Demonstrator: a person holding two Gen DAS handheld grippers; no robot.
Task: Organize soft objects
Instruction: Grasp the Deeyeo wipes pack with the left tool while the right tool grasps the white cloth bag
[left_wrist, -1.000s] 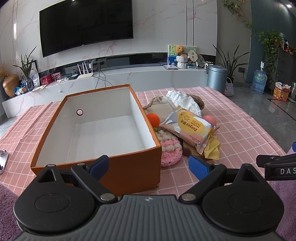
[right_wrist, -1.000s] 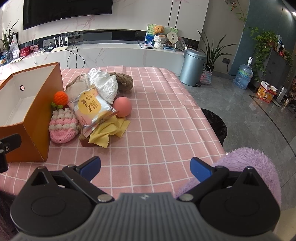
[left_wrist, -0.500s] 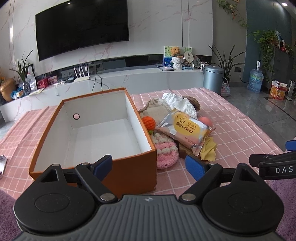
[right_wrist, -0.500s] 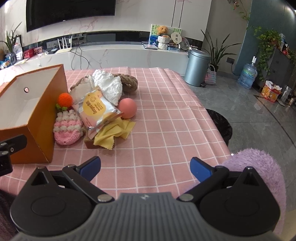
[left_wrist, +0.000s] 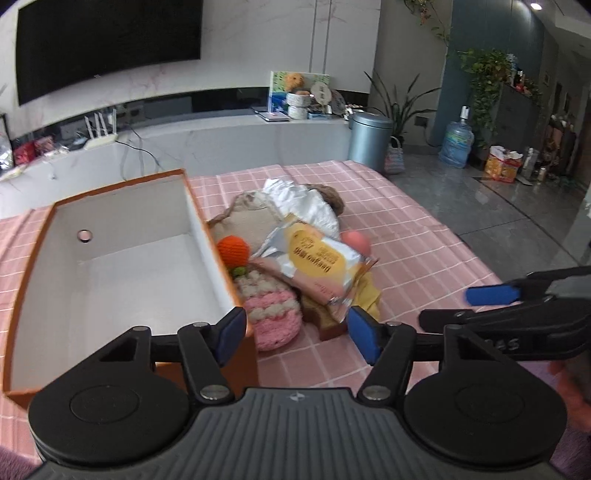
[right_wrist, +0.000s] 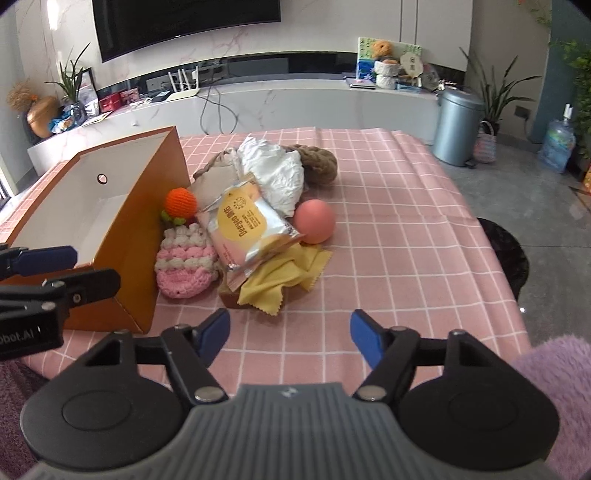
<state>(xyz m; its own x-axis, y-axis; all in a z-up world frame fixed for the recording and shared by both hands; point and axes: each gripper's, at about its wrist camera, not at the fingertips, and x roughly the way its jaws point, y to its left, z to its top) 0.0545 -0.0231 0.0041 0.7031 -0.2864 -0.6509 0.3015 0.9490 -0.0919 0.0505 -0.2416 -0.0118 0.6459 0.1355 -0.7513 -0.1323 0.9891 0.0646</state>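
An orange cardboard box (left_wrist: 122, 266) with white inner walls and a small round hole in its far wall stands open on the tabletop (right_wrist: 399, 229). Nothing lies in the part of its inside that shows. Just beside its right wall the soft things lie in one heap: a pink and white crochet pouch (right_wrist: 184, 264) with bumpy rows, an orange crochet ball (right_wrist: 181, 202) with a green knitted base, and a shiny foil packet (right_wrist: 245, 229) with a yellow round label lying across the heap. A thin yellow cloth (right_wrist: 286, 275) with zigzag edges lies under the packet. A smooth pink ball (right_wrist: 314, 220), a crumpled white wrap (right_wrist: 275, 173), a flat beige cloth bag (right_wrist: 212, 182) and a brown woolly lump (right_wrist: 319, 164) lie there too.

The left tongs (left_wrist: 293, 332) and the right tongs (right_wrist: 290, 334) have just been closing. Both stand partly spread with nothing between their blue pads, in front of the heap and not touching it.

The tabletop wears a pink cloth with a white grid. Behind it are a white marble shelf, a dark television (right_wrist: 184, 22), a grey metal bin (right_wrist: 458, 127), plants and a grey tile floor (left_wrist: 517, 206).
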